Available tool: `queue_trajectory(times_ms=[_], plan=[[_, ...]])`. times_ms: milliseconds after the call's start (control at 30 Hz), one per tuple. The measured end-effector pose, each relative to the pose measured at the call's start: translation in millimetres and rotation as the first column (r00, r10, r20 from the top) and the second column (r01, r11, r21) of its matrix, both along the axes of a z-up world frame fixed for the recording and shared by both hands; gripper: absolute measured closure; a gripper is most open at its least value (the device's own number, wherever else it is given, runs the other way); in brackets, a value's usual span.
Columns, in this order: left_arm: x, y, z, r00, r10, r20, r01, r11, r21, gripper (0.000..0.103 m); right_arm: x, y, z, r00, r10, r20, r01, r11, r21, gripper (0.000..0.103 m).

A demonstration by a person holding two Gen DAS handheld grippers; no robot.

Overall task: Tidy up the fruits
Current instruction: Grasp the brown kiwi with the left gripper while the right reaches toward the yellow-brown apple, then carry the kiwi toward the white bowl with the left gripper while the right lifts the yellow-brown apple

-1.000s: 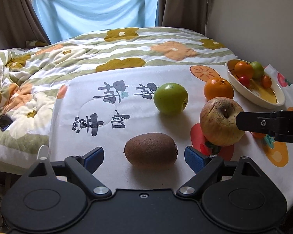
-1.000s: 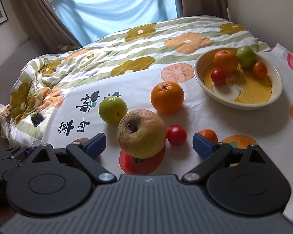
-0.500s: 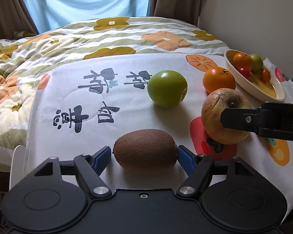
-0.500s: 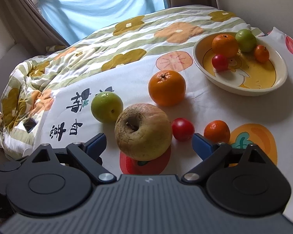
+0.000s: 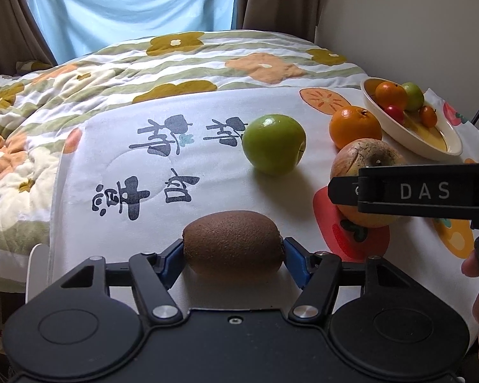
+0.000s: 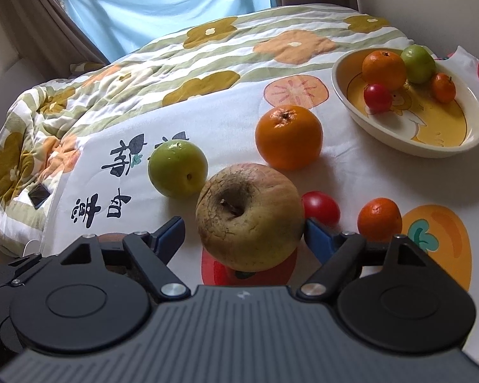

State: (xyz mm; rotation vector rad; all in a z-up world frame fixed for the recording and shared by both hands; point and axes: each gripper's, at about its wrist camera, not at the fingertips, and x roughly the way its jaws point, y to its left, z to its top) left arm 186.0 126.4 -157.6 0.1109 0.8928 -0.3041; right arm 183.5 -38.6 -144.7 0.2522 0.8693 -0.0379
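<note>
Bed w/ white cloth [image 5: 207, 146]: my left gripper [image 5: 233, 252] clamped the kiwi [image 5: 233, 244] at bottom centre; right gripper [image 6: 244, 234] straddled the wrinkled apple [image 6: 249, 217], not yet clamped. Bowl [image 6: 408, 146], upper right, held four fruits; several were left on cloth.

Both cameras sit low and close, looking across the bed toward the window. Both see the green apple [image 5: 273, 144] [image 6: 177, 168] and bowl [image 5: 431, 150] [image 6: 345, 95].

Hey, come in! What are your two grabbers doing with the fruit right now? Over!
Left gripper shut on kiwi. Right gripper open, jaws either side of wrinkled apple. Bowl ahead; loose orange in between.
</note>
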Motion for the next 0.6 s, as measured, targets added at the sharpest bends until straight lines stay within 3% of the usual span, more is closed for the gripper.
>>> queue_trajectory(times_ms=[233,600], plan=[[-1.4,1.1,-0.3,1.000,0.000,-0.001,0.000,1.000,-0.005,0.034,1.2,10.5,-3.2,1.000,-0.011,0.004,0.011,0.996,-0.089,0.013],[-4.4,4.6,2.1,1.000,0.004,0.005,-0.004,1.000,-0.006,0.035,-4.2,9.8,-2.5,0.999,-0.018,0.032,0.020,0.996,-0.083,0.015]])
